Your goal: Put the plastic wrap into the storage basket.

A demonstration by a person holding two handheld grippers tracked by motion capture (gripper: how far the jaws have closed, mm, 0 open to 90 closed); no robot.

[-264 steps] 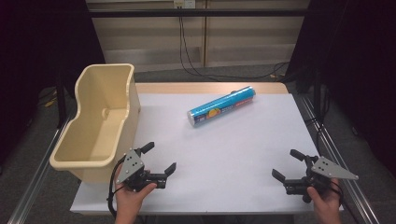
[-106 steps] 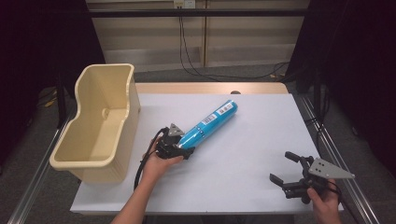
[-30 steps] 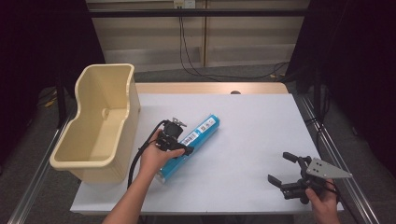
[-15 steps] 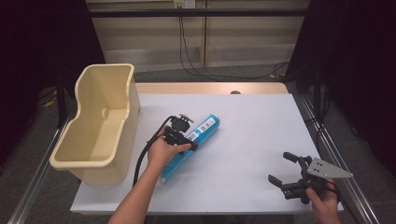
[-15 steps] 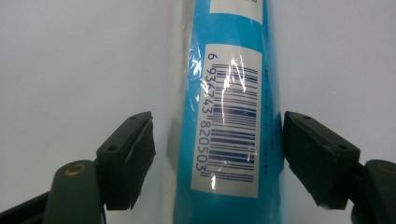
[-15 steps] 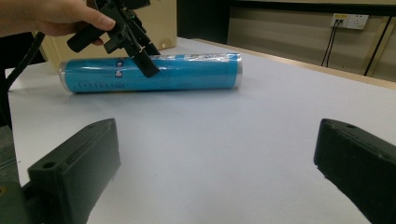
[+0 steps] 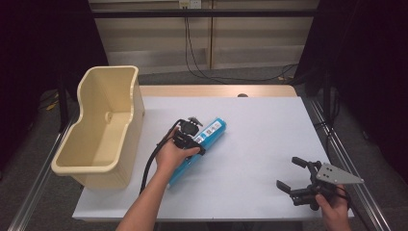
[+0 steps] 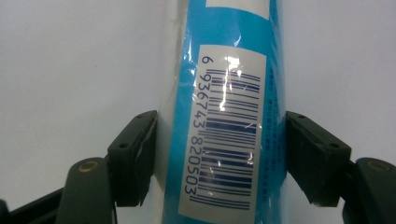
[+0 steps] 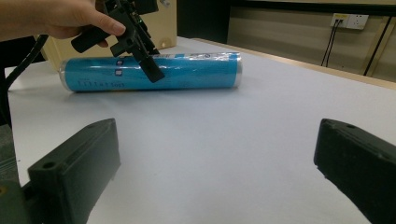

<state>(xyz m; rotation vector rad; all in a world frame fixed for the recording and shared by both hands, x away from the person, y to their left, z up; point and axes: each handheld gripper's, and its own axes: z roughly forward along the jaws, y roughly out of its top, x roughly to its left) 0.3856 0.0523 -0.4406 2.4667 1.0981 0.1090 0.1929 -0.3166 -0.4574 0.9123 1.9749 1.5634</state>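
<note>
A white-topped table (image 7: 260, 144) carries two things. A blue wrapped roll (image 7: 211, 132) lies near its middle. A cream plastic bin (image 7: 103, 125) stands beside the roll, at the table's edge.

A cream plastic bin (image 7: 98, 130) is set at nine o'clock on the white table (image 7: 269, 144). Black cables (image 7: 199, 53) are seen at twelve o'clock, below a wall socket (image 7: 189, 4).
</note>
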